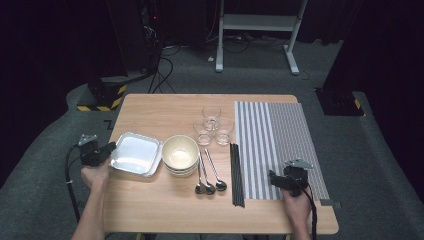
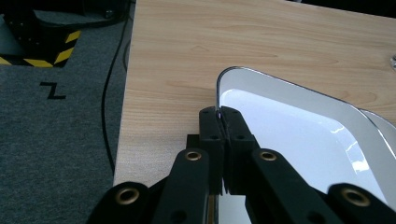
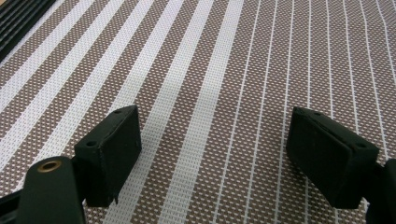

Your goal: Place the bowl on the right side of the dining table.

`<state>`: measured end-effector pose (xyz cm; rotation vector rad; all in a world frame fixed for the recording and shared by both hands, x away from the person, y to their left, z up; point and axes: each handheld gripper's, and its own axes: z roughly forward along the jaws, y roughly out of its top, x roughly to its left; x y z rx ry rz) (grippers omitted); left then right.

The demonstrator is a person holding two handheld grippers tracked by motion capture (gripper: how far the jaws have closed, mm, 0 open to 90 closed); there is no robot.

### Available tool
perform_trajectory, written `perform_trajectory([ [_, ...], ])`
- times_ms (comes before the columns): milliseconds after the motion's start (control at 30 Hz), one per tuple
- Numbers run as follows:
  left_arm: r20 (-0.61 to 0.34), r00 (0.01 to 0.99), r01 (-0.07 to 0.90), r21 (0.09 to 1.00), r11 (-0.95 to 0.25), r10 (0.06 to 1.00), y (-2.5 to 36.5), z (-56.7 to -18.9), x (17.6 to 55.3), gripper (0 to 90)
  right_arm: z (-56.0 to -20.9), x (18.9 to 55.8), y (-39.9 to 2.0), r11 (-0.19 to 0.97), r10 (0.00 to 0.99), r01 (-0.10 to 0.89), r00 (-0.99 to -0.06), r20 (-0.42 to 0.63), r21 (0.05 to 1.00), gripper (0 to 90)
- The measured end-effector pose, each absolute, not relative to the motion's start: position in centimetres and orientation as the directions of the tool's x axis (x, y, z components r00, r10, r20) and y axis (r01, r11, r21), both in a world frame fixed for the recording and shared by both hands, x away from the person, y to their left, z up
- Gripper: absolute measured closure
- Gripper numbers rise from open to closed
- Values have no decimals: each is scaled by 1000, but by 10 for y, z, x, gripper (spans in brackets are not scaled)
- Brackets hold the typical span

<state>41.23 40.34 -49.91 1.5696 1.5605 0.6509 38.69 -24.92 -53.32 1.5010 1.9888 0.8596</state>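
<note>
We have the left tongs (image 2: pixel 219 114) clamped on the near rim of the shiny square metal tray (image 2: pixel 299 135) at the wooden bench's (image 1: pixel 165 107) left edge, seemingly ready to lift it. Our right tongs (image 3: pixel 212 154) hang open above the brown-and-white striped woven placemat (image 3: pixel 224 60).

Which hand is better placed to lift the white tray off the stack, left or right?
Left, probably. The left hand-held gripper is already shut on the rim of the white tray. The right hand-held gripper is open over the striped placemat, across the table.
</note>
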Motion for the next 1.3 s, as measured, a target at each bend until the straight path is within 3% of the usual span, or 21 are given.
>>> perform_trajectory([
  [1300, -173, 121, 572, 817, 74, 977, 403, -510, 417, 848, -533, 387, -249, 192, 964, 648, -266, -18, 737, 180],
])
